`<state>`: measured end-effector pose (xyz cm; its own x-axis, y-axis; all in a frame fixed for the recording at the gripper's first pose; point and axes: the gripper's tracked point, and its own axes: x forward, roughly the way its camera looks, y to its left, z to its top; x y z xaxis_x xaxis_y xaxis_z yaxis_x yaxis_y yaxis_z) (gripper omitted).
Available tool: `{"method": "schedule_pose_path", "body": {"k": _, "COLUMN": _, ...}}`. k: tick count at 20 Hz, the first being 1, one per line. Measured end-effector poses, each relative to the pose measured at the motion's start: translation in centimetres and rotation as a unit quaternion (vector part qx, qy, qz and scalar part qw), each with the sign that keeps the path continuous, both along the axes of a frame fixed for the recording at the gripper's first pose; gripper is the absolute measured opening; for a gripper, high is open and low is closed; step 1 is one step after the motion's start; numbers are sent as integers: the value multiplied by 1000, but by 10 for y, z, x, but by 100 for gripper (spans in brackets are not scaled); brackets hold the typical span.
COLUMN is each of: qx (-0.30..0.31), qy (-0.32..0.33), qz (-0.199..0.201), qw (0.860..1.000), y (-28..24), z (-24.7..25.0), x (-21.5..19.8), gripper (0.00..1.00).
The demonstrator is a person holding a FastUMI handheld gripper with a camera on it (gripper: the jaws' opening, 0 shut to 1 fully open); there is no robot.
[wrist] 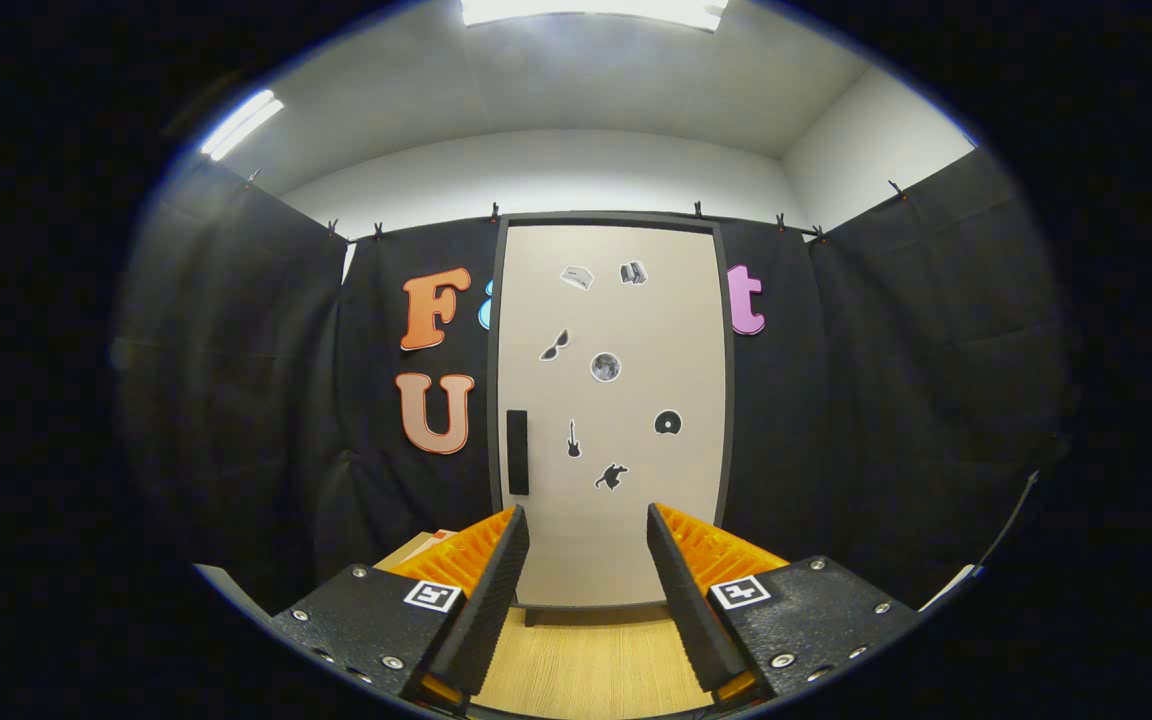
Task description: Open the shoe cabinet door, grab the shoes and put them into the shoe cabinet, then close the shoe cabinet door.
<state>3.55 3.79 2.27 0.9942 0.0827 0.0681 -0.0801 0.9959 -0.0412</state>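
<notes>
Beige and rigid, the shoe cabinet door (611, 400) stands shut beyond my gripper (586, 560), whose fingers gape with nothing between them; I judge the dark handle (517, 452) near its left edge the only sensible hold.

Light wood floor (591, 665) w/ tall shoe cabinet (611, 410) upright on it
</notes>
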Motion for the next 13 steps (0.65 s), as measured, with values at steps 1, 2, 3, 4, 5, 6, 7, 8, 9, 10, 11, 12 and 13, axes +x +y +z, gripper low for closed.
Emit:
{"method": "schedule_pose_path", "body": {"k": 1, "qx": -3, "qy": -1, "qz": -5, "qw": 1000, "y": -4, "z": -1, "x": 0, "gripper": 76}}
{"method": "schedule_pose_path", "body": {"k": 2, "qx": -6, "qy": -2, "qz": -6, "qw": 1000, "y": -6, "z": -2, "x": 0, "gripper": 77}}
{"method": "schedule_pose_path", "body": {"k": 3, "qx": -7, "qy": 1, "qz": -8, "qw": 1000, "y": -8, "z": -4, "x": -1, "gripper": 78}}
{"method": "schedule_pose_path", "body": {"k": 4, "qx": -7, "qy": 3, "qz": -10, "qw": 1000, "y": -9, "z": -6, "x": -1, "gripper": 78}}
{"method": "schedule_pose_path", "body": {"k": 5, "qx": -5, "qy": 7, "qz": -8, "qw": 1000, "y": -11, "z": -9, "x": -1, "gripper": 78}}
{"method": "schedule_pose_path", "body": {"k": 6, "qx": -2, "qy": 9, "qz": -7, "qw": 1000, "y": -11, "z": -10, "x": -1, "gripper": 78}}
{"method": "schedule_pose_path", "body": {"k": 7, "qx": 0, "qy": 11, "qz": -8, "qw": 1000, "y": -12, "z": -12, "x": 0, "gripper": 79}}
{"method": "schedule_pose_path", "body": {"k": 8, "qx": -1, "qy": 10, "qz": -9, "qw": 1000, "y": -13, "z": -12, "x": 1, "gripper": 81}}
{"method": "schedule_pose_path", "body": {"k": 9, "qx": -1, "qy": 11, "qz": -9, "qw": 1000, "y": -14, "z": -13, "x": 0, "gripper": 81}}
{"method": "schedule_pose_path", "body": {"k": 10, "qx": -1, "qy": 11, "qz": -9, "qw": 1000, "y": -15, "z": -13, "x": 0, "gripper": 83}}
{"method": "schedule_pose_path", "body": {"k": 11, "qx": 1, "qy": 10, "qz": -7, "qw": 1000, "y": -16, "z": -13, "x": 1, "gripper": 83}}
{"method": "schedule_pose_path", "body": {"k": 12, "qx": 2, "qy": 10, "qz": -6, "qw": 1000, "y": -16, "z": -13, "x": 2, "gripper": 83}}
{"method": "schedule_pose_path", "body": {"k": 13, "qx": 3, "qy": 9, "qz": -6, "qw": 1000, "y": -17, "z": -13, "x": 2, "gripper": 84}}
